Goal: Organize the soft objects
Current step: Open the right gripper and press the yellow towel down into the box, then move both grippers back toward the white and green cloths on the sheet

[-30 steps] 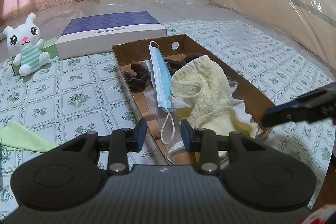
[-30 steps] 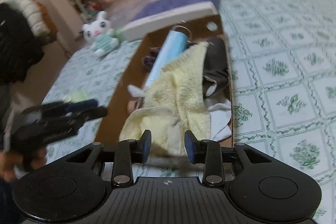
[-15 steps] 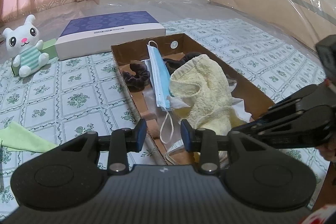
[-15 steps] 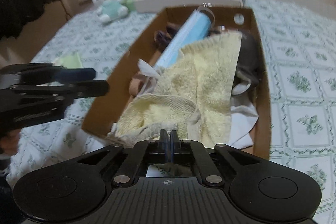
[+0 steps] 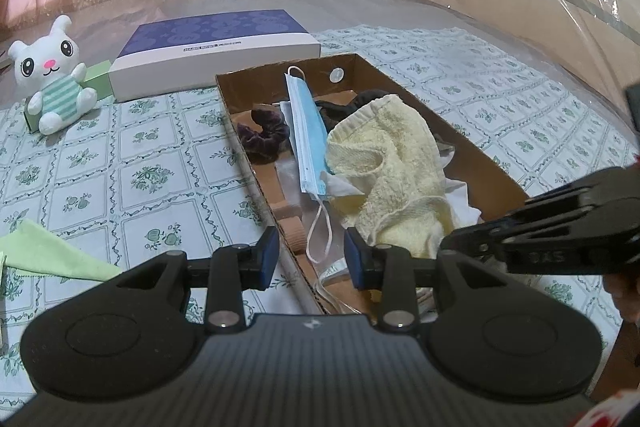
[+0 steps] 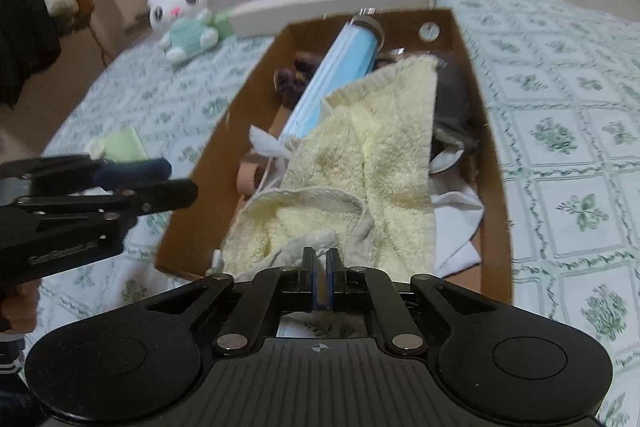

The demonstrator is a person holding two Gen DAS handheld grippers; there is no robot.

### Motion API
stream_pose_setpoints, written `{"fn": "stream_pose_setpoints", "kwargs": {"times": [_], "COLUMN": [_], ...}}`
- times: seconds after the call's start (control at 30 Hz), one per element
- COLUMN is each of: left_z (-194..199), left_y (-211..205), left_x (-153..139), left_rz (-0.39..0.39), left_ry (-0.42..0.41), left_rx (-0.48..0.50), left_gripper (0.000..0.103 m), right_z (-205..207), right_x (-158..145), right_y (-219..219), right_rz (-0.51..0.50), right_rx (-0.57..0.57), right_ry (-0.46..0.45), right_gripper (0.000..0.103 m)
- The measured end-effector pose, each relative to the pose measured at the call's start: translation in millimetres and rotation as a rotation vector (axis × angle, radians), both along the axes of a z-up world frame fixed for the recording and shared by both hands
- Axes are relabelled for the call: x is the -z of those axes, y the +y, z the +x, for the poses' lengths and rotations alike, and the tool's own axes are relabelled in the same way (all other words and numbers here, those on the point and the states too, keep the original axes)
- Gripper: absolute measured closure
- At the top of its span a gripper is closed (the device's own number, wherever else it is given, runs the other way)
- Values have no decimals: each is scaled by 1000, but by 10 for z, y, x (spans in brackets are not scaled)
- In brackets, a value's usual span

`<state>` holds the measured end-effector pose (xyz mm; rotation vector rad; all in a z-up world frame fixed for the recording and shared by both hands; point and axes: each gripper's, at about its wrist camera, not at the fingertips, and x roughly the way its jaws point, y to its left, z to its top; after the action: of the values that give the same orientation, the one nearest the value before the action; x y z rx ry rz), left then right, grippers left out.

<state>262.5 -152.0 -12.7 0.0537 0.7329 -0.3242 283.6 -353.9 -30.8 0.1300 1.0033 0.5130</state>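
Right gripper (image 6: 320, 277) — jaws drawn together to a thin slit at the near end of the box (image 6: 486, 131); the towel (image 6: 360, 163) hem lies right at the tips, but whether any cloth sits between the pads cannot be told.

Left gripper (image 5: 311, 259) — jaws wide apart, nothing between them, held over the box's near left corner.

Towel — pale yellow terry, inside the box, heaped over the other contents. Long axis runs with the box's length; near end folded back on itself, far end reaching toward the box's back wall.

Mask (image 5: 306, 135) — blue, in the box, long axis lengthwise too, far end propped on the back wall, one ear loop trailing toward the near end.

Scrunchie (image 5: 262, 135) — dark purple, in the box, left of the mask. Dark cloth (image 6: 454, 107) and white cloth (image 6: 456, 227) lie under the towel on the right side.

Outside the box: green cloth (image 5: 48, 255) on the bedspread to the left, well apart; plush bunny (image 5: 52, 87) near the purple-lidded carton (image 5: 216, 47).

Progress, by judgement: most soft items are boxed but loosely piled; the towel wants tidying, and the green cloth and bunny likely remain.
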Motion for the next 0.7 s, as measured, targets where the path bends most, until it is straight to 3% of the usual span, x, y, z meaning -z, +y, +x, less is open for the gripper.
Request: {"fn": "stream_pose_setpoints", "kwargs": {"times": [0.07,0.17,0.3,0.47,0.7], "left_z": [-11,-55,-144,-313,-631], "left_y": [-7,-17,1,76,307], "left_x": [-33,-88,-159,-267,-421], "left_rz": [-1,0,-4,-15,-21], "left_ry": [0,3,9,16,0], "left_rx": [-1,-4,-15,-31,-65], "left_gripper": [70,67,66,66,66], "right_z": [-93,-221,-405,-633,-939], "right_x": [-74,-181,-301,-416,-542], "right_y": [-67,-128,-173,-174,-50], "right_rz": [19,38,50,83,114], "right_rx": [29,76,143,226,304], "right_ry": [-31,-79,-145,-208,-248], "right_gripper": [74,58,53,38,36]}}
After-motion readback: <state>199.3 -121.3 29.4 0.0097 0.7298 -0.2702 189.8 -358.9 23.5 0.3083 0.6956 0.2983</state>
